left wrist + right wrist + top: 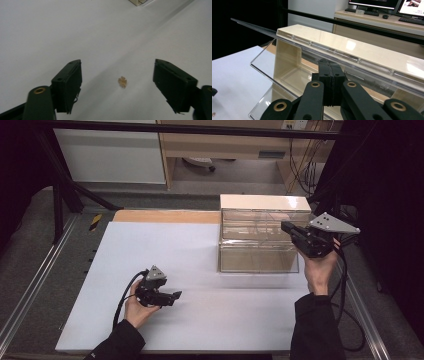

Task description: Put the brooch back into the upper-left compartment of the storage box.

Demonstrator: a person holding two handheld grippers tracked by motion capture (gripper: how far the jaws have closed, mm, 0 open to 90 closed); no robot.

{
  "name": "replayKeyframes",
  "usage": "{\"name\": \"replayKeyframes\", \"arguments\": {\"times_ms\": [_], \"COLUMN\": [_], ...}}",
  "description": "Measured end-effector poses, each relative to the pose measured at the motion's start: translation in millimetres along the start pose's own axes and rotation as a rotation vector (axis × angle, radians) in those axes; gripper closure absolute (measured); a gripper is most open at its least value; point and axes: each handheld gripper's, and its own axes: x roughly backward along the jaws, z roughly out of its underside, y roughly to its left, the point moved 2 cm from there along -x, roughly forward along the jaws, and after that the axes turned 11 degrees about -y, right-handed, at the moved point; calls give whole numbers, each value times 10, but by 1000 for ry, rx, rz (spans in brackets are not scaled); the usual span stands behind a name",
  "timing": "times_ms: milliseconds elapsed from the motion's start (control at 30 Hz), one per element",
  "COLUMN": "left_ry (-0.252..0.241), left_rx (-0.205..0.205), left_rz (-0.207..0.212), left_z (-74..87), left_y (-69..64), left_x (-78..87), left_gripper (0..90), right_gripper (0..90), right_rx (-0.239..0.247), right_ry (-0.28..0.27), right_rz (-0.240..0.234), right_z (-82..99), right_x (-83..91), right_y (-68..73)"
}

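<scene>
A tiny golden flower-shaped piece (122, 81) lies on the white board (210, 270). My left gripper (117, 62) hovers low over it, open, with the piece between the jaws and touching neither. In the high view the left gripper (175, 296) sits at the board's front left. A cream box with clear walls (260, 232) stands at the back right. Its clear front flap (274, 62) is swung outward and up. My right gripper (329, 63) is shut on that flap near its hinged top edge, and it shows at the box's right side (285, 226).
Black frame bars (190, 127) cross behind the table. A wooden desk (382, 22) with monitors stands beyond. A metal rail (30, 285) runs along the left of the board. Cables (350, 320) trail at the right edge.
</scene>
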Motion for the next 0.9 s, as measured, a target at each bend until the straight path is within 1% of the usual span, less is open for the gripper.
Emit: {"name": "replayKeyframes", "arguments": {"times_ms": [33,167,200,233,267,333,467,567,667,767,833,900], "left_ry": [10,19,23,30,42,39,51,53,59,64,63,63], "left_rx": [-2,8,8,4,2,8,13,18,20,28,25,25], "left_rz": [1,5,1,-2,-3,0,-4,2,-4,-4,-6,-6], "left_z": [10,35,46,54,66,79,96,104,111,119,121,123], "left_y": [-6,-19,-22,-25,-35,-44,-49,-54,-62,-66,-67,-71], "left_x": [-9,-34,-44,-52,-69,-84,-108,-117,-132,-151,-156,-158], "left_gripper": [285,393,393,449,479,537,627,683,726,754,760,790], "right_gripper": [900,900,900,900,900,900,900,900,900,900,900,900], "right_rx": [-2,2,2,0,0,1,0,-1,0,2,3,4], "right_ry": [0,0,0,0,-1,1,0,-1,0,0,0,0], "right_rz": [0,0,0,-2,-1,-1,-1,0,0,-1,-1,-1], "right_z": [0,3,3,3,4,3,3,4,4,4,5,5], "right_x": [1,-2,-2,-3,-3,-4,-5,-5,-5,-4,-4,-4], "right_y": [1,2,2,4,4,5,8,9,10,9,10,10]}}
